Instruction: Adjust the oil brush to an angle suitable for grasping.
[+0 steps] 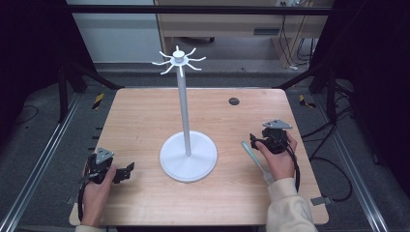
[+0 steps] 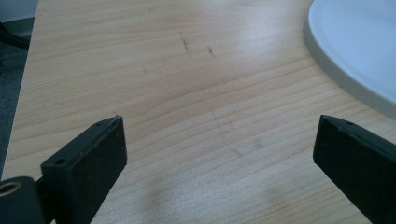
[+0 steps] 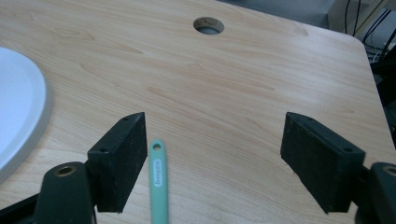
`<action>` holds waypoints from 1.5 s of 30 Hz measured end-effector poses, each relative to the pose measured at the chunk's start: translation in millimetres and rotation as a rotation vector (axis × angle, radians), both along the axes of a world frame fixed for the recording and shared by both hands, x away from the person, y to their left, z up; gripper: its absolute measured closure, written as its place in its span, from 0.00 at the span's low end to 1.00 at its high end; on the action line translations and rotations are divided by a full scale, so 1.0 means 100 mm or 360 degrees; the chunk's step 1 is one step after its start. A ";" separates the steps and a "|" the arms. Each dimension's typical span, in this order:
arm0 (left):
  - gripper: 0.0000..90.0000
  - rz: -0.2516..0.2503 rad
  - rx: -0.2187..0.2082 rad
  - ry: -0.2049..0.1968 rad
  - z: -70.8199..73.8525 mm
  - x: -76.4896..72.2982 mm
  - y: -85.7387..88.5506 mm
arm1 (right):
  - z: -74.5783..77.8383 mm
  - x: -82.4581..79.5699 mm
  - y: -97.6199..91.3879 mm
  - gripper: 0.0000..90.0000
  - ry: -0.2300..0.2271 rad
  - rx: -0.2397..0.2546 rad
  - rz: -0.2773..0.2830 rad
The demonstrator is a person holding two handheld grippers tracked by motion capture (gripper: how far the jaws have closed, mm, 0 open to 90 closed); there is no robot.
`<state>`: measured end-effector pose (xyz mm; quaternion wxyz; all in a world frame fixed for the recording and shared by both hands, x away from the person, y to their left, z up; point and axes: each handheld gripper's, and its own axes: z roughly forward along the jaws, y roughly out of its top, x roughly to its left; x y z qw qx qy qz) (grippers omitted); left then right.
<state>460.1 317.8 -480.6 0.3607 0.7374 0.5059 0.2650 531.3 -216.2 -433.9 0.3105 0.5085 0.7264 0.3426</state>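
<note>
Pale woodgrain table [image 1: 145, 116], glossy round white stand base [image 1: 188, 156], slim mint handle [image 3: 158, 184] between released right tongs [image 3: 212, 158], left tongs [image 2: 219, 154] released.

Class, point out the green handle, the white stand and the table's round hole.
green handle [image 3: 158, 182], right gripper view, on its printed shaft.
white stand [image 1: 183, 99], high view, on its upright pole.
round hole [image 3: 208, 25], right gripper view, on its opening.

Mint-green utensil handle [image 3: 158, 179], white lettering, between right gripper's [image 3: 212, 156] matte black jaws. White stand [image 1: 187, 155] left of it. Pale wood-grain table [image 1: 145, 121]; dark round hole [image 3: 208, 24] beyond the jaws.
</note>
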 end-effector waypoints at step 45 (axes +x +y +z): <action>0.03 -0.0007 0.0014 0.0012 0.05 -0.01 0.11 | -0.34 0.25 0.33 1.00 0.0450 -0.0215 0.0466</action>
